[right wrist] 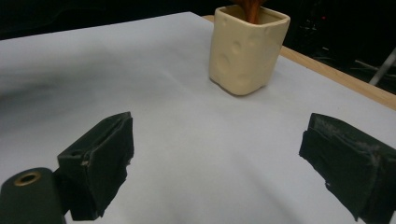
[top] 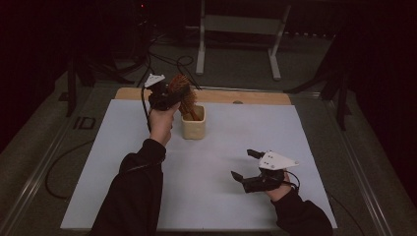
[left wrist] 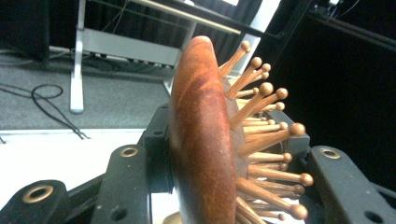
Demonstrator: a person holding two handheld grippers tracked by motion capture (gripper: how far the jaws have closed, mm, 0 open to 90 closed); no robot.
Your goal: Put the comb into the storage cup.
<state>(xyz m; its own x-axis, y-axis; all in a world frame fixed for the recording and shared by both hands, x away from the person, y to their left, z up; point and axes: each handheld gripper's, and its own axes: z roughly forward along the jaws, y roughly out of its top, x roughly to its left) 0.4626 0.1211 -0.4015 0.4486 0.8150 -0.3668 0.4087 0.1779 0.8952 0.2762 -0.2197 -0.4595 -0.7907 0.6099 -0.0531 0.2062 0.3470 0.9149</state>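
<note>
Jaws of my left gripper (top: pixel 169 98) are clamped on one reddish-brown wooden hairbrush (top: pixel 181 93) with round-tipped wooden pins, gripping its oval head across front and back. I see the brush standing nearly upright, its long axis running top to bottom, head up and handle end dipping into the cream square ceramic cup (top: pixel 193 126) just beneath it. In the left gripper view the brush (left wrist: pixel 201 140) shows edge-on, smooth back to the left and pins pointing right. Over on the right, my right gripper (top: pixel 248 167) rests low on the white sheet covering the counter (top: pixel 123 162), its jaws spread wide with nothing between them.

One cup and one brush are all I count. That cup sits toward the far side, close to the bare wooden strip (top: pixel 255 97) along the far edge. From the right gripper view the cup (right wrist: pixel 245 51) stands well apart from my open jaws, with open white sheet around it.
</note>
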